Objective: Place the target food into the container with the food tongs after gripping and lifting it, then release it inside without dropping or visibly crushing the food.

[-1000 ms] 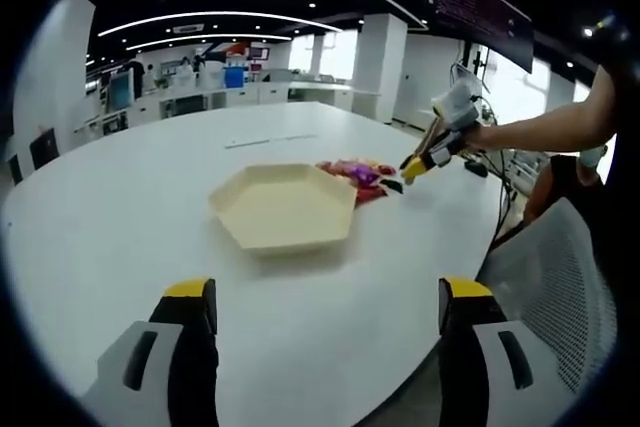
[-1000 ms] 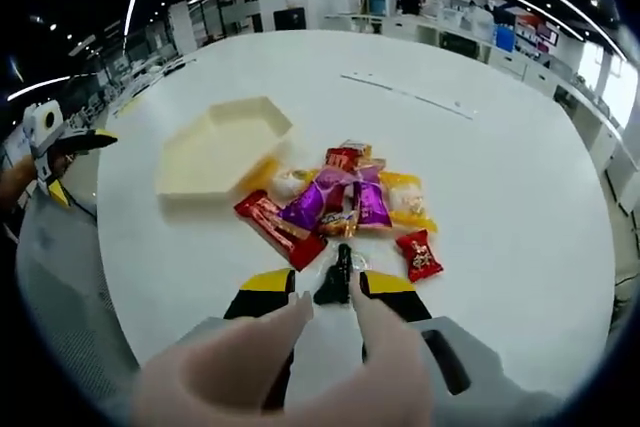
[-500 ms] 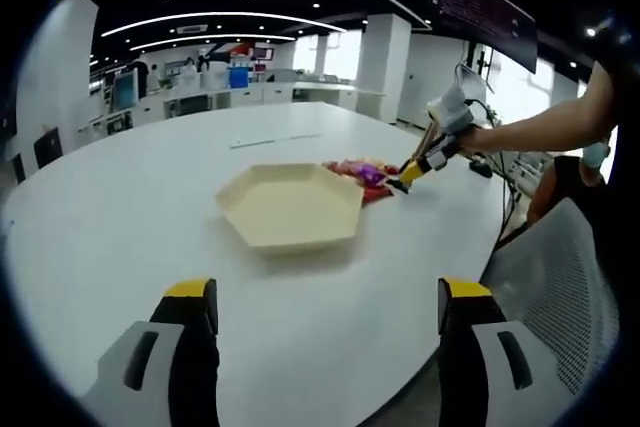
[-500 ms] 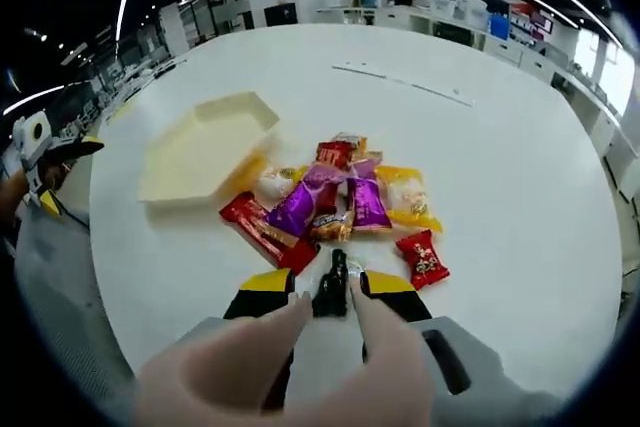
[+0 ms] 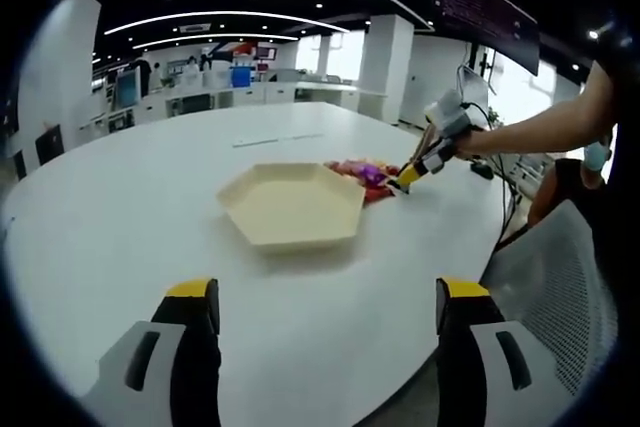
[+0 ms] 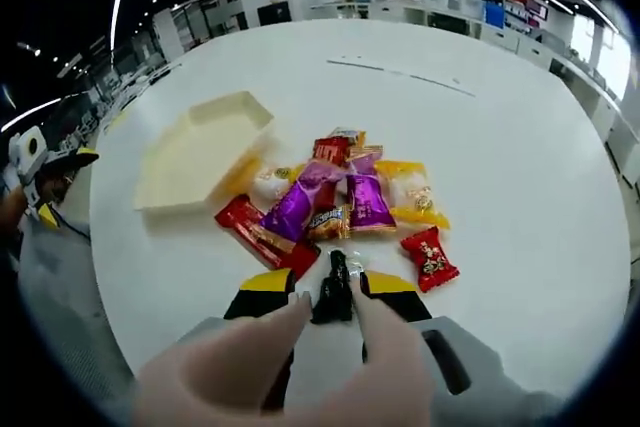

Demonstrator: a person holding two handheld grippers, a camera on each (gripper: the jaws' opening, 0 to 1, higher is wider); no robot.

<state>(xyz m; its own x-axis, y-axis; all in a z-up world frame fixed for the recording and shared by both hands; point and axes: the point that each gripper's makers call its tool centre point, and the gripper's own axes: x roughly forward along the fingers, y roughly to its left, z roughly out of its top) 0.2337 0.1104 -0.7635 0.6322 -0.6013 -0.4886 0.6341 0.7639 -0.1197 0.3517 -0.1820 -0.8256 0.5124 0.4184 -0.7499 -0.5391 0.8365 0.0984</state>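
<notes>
A pile of wrapped snacks (image 6: 340, 202) lies on the white round table (image 6: 520, 147): purple, red and yellow packets, with a small red one (image 6: 428, 255) off to the right. Beside the pile sits an empty cream hexagonal tray (image 6: 190, 152). My right gripper (image 6: 330, 282) is shut on black food tongs (image 6: 338, 269), whose tips hover just short of the nearest packets. In the left gripper view the right gripper (image 5: 420, 162) sits at the pile (image 5: 362, 172), right of the tray (image 5: 290, 207). My left gripper (image 5: 325, 292) is open and holds nothing, low over the table's near edge.
A grey mesh chair back (image 5: 550, 277) stands at the table's edge on the right. A person's arm (image 5: 540, 127) reaches in over it. A thin strip (image 6: 400, 72) lies on the far table. Desks and pillars fill the office behind.
The right gripper has edged forward, so the tongs' tips are closer to the snack pile. The left gripper has barely moved and stays open.
</notes>
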